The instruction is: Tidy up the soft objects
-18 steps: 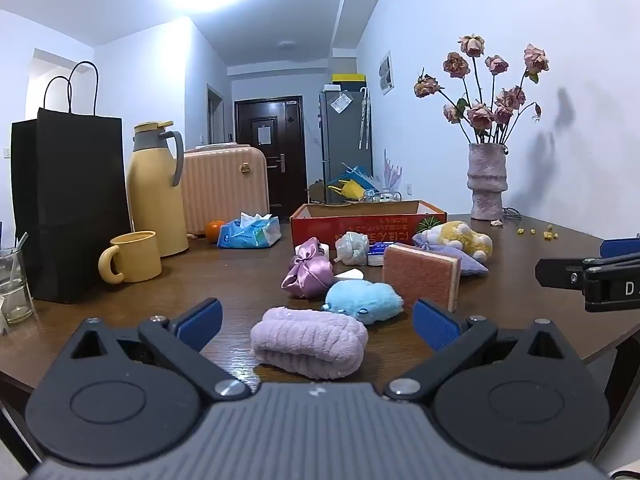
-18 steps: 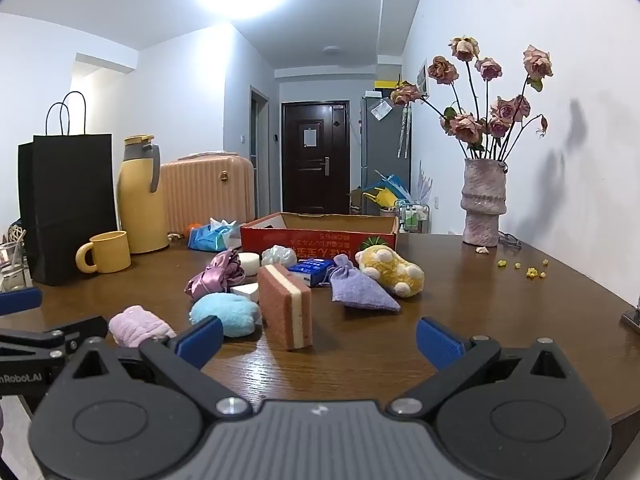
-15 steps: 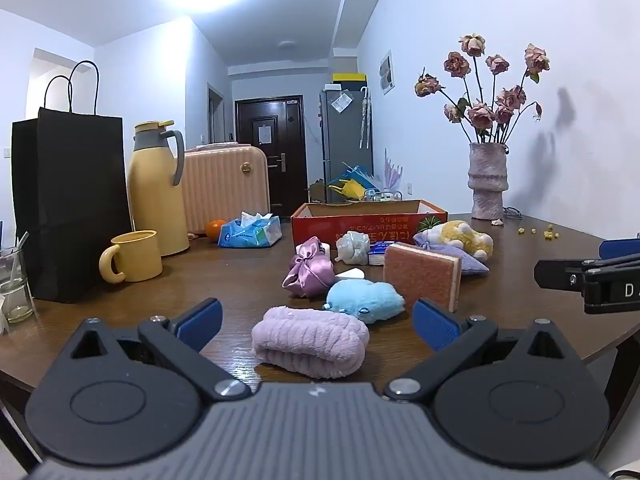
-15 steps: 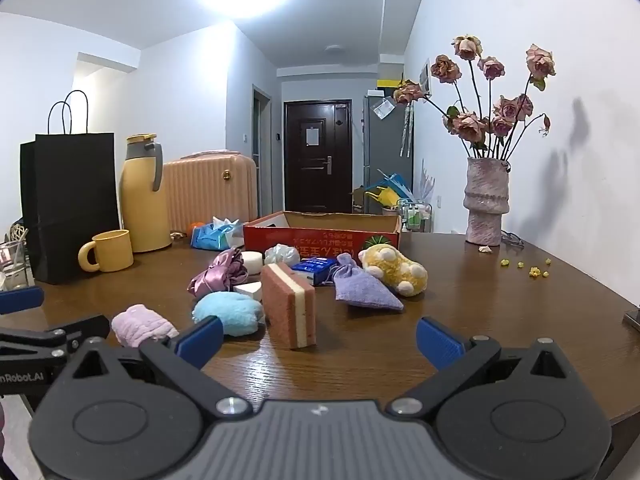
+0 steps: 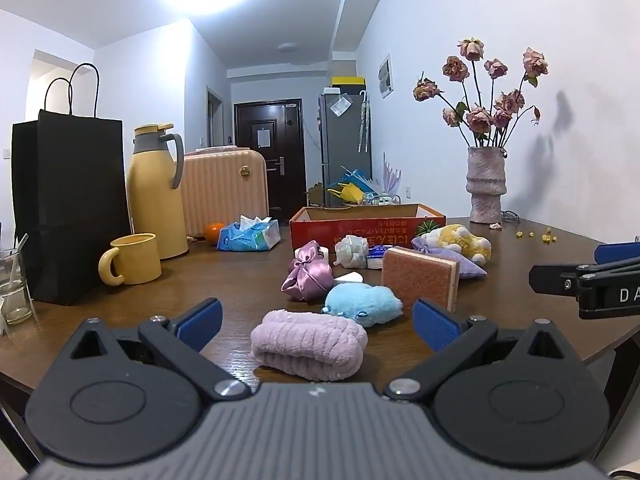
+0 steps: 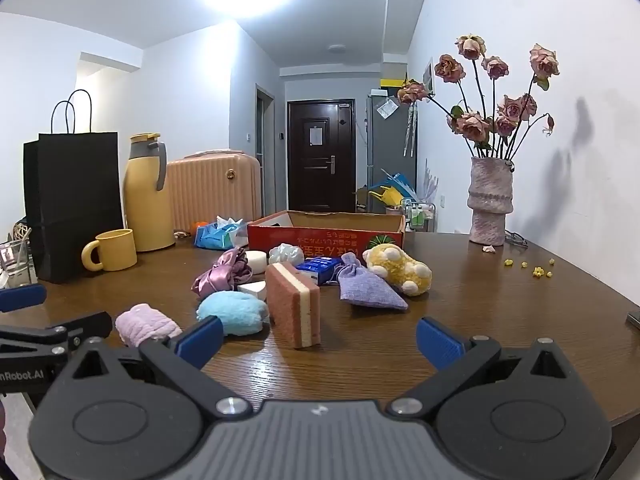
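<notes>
Soft things lie on a brown table: a lilac rolled towel, a light blue plush, a pink sponge standing on edge, a purple satin pouch, a lavender sachet, a yellow plush. A red cardboard box stands behind them. My left gripper is open, with the towel just ahead between its fingers. My right gripper is open and empty, just short of the sponge.
At the left stand a black paper bag, a yellow thermos, a yellow mug, a glass and a tissue pack. A vase of dried roses stands at the back right. The right gripper shows at the left view's right edge.
Both grippers have crept slightly forward toward the soft things. Nothing on the table has moved.
</notes>
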The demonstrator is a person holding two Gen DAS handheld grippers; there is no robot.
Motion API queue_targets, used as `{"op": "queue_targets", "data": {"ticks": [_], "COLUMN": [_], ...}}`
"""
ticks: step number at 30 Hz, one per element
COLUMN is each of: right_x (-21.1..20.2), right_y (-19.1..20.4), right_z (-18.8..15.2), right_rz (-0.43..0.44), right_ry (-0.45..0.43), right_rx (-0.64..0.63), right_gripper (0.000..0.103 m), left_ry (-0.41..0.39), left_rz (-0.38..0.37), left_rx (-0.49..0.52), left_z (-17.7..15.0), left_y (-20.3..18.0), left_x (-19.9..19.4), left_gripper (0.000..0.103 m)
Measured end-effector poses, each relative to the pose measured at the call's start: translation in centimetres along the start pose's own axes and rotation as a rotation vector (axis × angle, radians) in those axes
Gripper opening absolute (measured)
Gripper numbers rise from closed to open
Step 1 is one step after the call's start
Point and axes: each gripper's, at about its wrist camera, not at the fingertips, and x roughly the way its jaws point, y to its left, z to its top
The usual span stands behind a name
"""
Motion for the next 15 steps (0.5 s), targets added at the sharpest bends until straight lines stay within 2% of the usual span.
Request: {"op": "queue_targets", "data": {"ticks": [15], "right_x": [0.02], "right_y": [-0.23], "right_z": [0.07], "right_rz": [0.003], "right_ry": [0.003], "right_rx": [0.001], "right_gripper": [0.103], "left_ry": [0.001], "left_rz": [0.002], "left_rx": [0.002], "left_z": [0.02], "left_y": [-0.12], "left_x": [-0.02], "left_gripper": [0.103]}}
